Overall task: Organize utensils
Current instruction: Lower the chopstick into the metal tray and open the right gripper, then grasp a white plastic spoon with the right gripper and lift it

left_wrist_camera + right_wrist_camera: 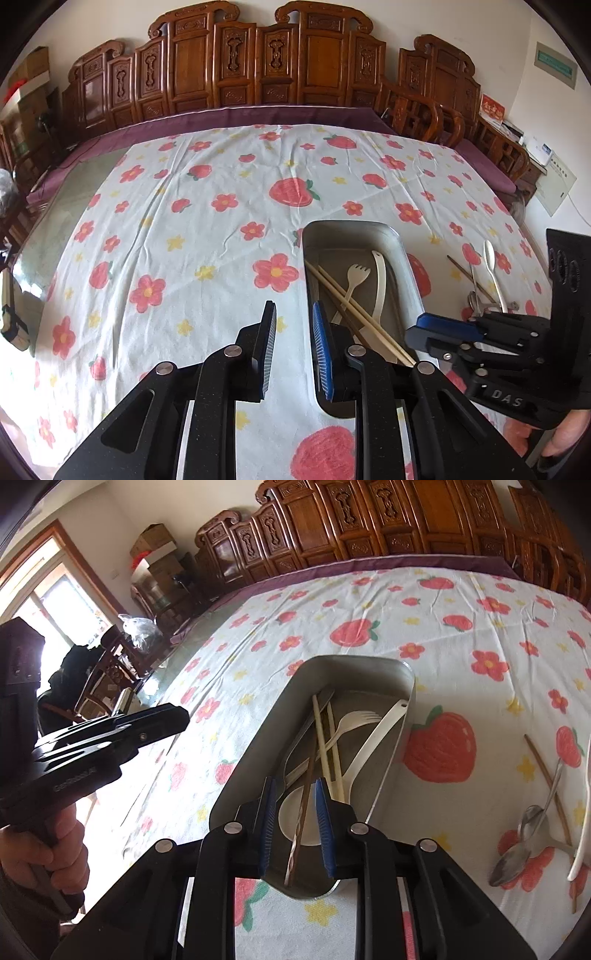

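Observation:
A metal tray [255, 753] on the flowered tablecloth holds pale chopsticks [325, 746], a white fork [351, 722], a white ladle [373, 746], a metal spoon and a dark chopstick [301, 823]. My right gripper [295, 819] is open over the tray's near end, with the dark chopstick lying between its fingers, not gripped. My left gripper [293, 347] is open and empty above the cloth, just left of the tray [410, 280]. The right gripper also shows in the left wrist view [443, 328].
Right of the tray lie metal spoons [517, 853], a brown chopstick [546, 786] and a white utensil [581, 849]; they also show in the left wrist view [491, 273]. Carved wooden chairs [258, 66] line the table's far edge.

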The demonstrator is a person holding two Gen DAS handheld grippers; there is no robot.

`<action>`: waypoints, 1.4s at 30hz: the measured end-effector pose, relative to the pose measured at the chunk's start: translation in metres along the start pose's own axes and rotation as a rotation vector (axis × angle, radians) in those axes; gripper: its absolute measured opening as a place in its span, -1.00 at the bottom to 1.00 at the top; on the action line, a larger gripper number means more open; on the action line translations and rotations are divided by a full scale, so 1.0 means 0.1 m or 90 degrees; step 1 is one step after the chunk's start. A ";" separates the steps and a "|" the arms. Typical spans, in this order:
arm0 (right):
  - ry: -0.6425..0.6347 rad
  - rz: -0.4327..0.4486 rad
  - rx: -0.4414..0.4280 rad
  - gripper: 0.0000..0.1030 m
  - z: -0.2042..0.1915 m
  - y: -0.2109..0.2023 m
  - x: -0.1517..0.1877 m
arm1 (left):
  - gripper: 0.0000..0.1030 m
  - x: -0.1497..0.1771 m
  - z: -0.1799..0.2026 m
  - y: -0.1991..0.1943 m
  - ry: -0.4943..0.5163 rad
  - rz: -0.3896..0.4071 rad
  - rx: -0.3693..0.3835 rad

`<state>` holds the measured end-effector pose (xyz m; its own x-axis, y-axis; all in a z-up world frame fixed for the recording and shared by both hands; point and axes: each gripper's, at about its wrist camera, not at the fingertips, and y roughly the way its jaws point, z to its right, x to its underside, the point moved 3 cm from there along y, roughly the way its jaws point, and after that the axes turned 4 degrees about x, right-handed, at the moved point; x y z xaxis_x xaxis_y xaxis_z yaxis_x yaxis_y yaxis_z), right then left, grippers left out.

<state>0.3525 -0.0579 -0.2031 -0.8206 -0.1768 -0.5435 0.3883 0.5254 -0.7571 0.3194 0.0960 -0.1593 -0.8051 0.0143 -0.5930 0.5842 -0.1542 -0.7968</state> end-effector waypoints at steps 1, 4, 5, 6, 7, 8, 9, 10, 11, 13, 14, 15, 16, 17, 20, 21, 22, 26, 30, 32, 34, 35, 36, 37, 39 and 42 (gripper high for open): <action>-0.003 0.002 -0.004 -0.51 0.01 -0.04 -0.01 | -0.59 0.00 0.02 0.00 0.001 0.000 0.002; -0.014 0.007 -0.017 -0.51 0.05 -0.18 -0.01 | -0.57 0.00 0.10 0.01 0.005 0.001 0.008; -0.016 0.008 -0.016 -0.51 0.07 -0.22 -0.01 | -0.56 0.01 0.13 0.02 0.008 0.002 0.010; -0.016 0.008 -0.017 -0.51 0.09 -0.25 -0.02 | -0.56 0.01 0.15 0.02 0.010 0.002 0.011; -0.016 0.009 -0.012 -0.51 0.12 -0.28 -0.02 | -0.56 0.01 0.18 0.02 0.011 0.002 0.013; -0.016 0.013 -0.009 -0.51 0.14 -0.32 -0.03 | -0.55 0.01 0.20 0.01 0.012 0.002 0.015; -0.011 0.022 -0.010 -0.51 0.18 -0.37 -0.04 | -0.55 0.01 0.23 0.01 0.015 0.002 0.017; -0.007 0.026 -0.011 -0.51 0.21 -0.41 -0.05 | -0.55 0.01 0.24 0.01 0.018 0.002 0.017; -0.006 0.028 -0.009 -0.51 0.24 -0.44 -0.05 | -0.53 0.02 0.26 0.00 0.020 0.002 0.017; -0.019 0.040 0.012 -0.51 0.28 -0.55 -0.04 | -0.46 0.03 0.30 -0.01 0.020 0.001 0.023; -0.025 0.044 0.018 -0.51 0.30 -0.59 -0.03 | -0.45 0.04 0.33 -0.01 0.022 0.002 0.025; -0.034 0.049 0.030 -0.51 0.35 -0.68 0.01 | -0.45 0.05 0.36 -0.01 0.028 0.002 0.026; -0.039 0.053 0.040 -0.51 0.39 -0.73 0.04 | -0.45 0.06 0.42 -0.01 0.035 0.001 0.028; -0.047 0.056 0.054 -0.51 0.46 -0.80 0.08 | -0.43 0.07 0.46 0.00 0.040 0.000 0.030; -0.056 0.060 0.092 -0.51 0.68 -0.96 0.21 | -0.15 0.08 0.64 0.03 0.058 0.000 0.040; -0.057 0.061 0.111 -0.51 0.82 -1.02 0.27 | -0.14 0.09 0.72 0.04 0.065 0.001 0.046; -0.058 0.061 0.129 -0.51 0.94 -1.08 0.32 | -0.14 0.10 0.81 0.06 0.071 -0.001 0.052; -0.044 0.046 0.202 -0.51 1.51 -1.14 0.49 | 0.12 0.13 1.12 0.16 0.093 -0.006 0.071; -0.010 0.030 0.236 -0.51 1.99 -1.10 0.62 | 0.26 0.15 1.41 0.27 0.104 -0.003 0.094; 0.005 0.019 0.241 -0.51 2.17 -1.03 0.66 | 0.27 0.17 1.56 0.35 0.111 -0.005 0.101; 0.016 0.011 0.243 -0.51 2.26 -0.94 0.66 | 0.27 0.20 1.69 0.43 0.120 -0.013 0.104; 0.020 0.009 0.242 -0.51 2.30 -0.89 0.64 | 0.27 0.21 1.74 0.47 0.123 -0.016 0.107; 0.026 0.009 0.240 -0.51 2.33 -0.85 0.61 | 0.27 0.22 1.79 0.49 0.125 -0.018 0.109; 0.033 0.007 0.239 -0.51 2.35 -0.81 0.59 | 0.27 0.23 1.82 0.50 0.127 -0.019 0.109; 0.055 0.000 0.235 -0.51 2.41 -0.70 0.50 | 0.27 0.26 1.91 0.54 0.133 -0.023 0.110; 0.060 -0.017 0.253 -0.51 2.46 -0.51 0.40 | 0.27 0.29 1.97 0.57 0.139 -0.028 0.109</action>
<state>0.4031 -0.2968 -0.2759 -0.8602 -0.0992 -0.5002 0.4829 0.1566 -0.8616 0.3093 -0.1072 -0.1993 -0.7770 0.2348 -0.5841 0.5085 -0.3130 -0.8022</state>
